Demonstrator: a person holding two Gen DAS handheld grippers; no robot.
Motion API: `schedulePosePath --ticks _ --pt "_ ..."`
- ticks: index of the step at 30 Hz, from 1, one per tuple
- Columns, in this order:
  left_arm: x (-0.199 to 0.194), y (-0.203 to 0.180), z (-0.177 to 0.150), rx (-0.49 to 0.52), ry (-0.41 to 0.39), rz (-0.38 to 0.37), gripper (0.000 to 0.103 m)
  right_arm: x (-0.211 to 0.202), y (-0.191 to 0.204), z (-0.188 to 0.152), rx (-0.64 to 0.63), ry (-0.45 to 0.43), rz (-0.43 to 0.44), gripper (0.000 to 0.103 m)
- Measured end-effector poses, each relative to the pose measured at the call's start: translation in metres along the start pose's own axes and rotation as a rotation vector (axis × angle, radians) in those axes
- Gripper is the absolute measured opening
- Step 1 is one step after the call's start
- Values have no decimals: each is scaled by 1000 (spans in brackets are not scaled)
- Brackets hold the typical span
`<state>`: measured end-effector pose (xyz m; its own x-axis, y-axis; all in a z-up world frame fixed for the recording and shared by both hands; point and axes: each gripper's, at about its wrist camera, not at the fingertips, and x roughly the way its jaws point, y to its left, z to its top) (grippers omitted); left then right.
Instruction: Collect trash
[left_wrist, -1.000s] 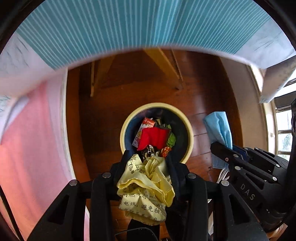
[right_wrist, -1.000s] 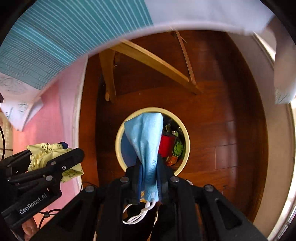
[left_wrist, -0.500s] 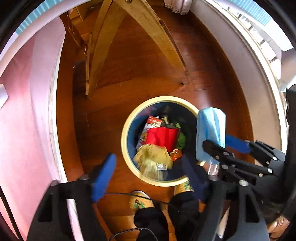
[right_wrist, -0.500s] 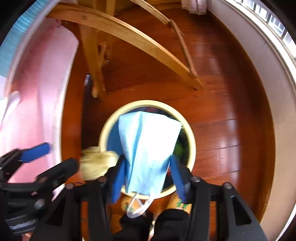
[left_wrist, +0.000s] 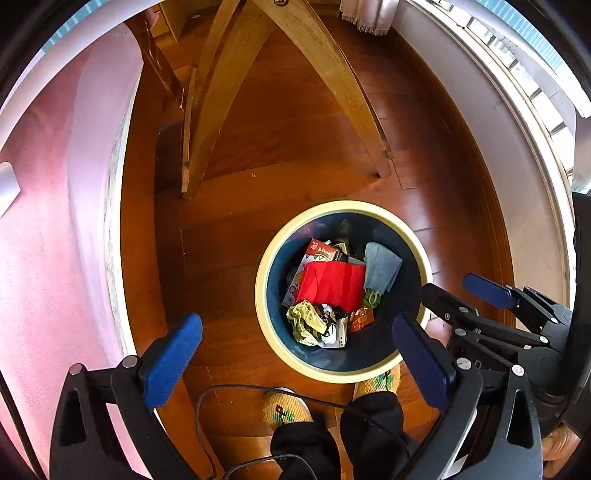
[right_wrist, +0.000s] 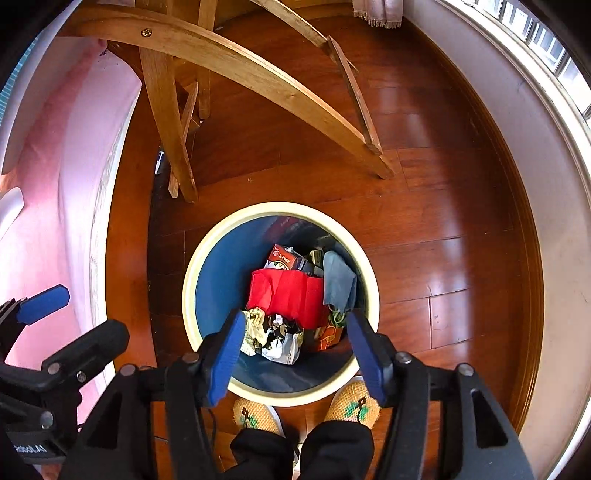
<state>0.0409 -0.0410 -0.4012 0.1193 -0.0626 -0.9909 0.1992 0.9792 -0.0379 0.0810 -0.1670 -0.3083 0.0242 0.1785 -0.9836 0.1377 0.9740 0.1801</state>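
Looking straight down, both grippers are seen over the trash bin (right_wrist: 221, 236) on the wooden floor (right_wrist: 443, 221). The left gripper (left_wrist: 295, 354) is opening wide, nothing between its pads. The right gripper (right_wrist: 295, 343) is opening too, also empty. The yellow wrapper (left_wrist: 308, 323) and blue face mask (right_wrist: 338, 282) lie inside the bin among other trash.
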Motion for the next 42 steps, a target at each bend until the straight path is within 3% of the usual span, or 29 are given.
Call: schedulePosePath --ticks 11,19,25,35,42 --pt "-13 6 2 -26 -21 12 102 -12 1 5 11 -8 4 59" --pt "-51 5 7 -32 -52 26 102 -52 7 11 35 -22 12 59" --pt "-110 9 11 -53 -82 26 102 -117 21 18 20 -50 24 59" --pt "-244 14 18 -98 -214 17 102 -240 49 29 -27 -148 52 59" --pt "-321 10 19 -96 -294 52 102 -306 62 33 -49 -185 49 59"
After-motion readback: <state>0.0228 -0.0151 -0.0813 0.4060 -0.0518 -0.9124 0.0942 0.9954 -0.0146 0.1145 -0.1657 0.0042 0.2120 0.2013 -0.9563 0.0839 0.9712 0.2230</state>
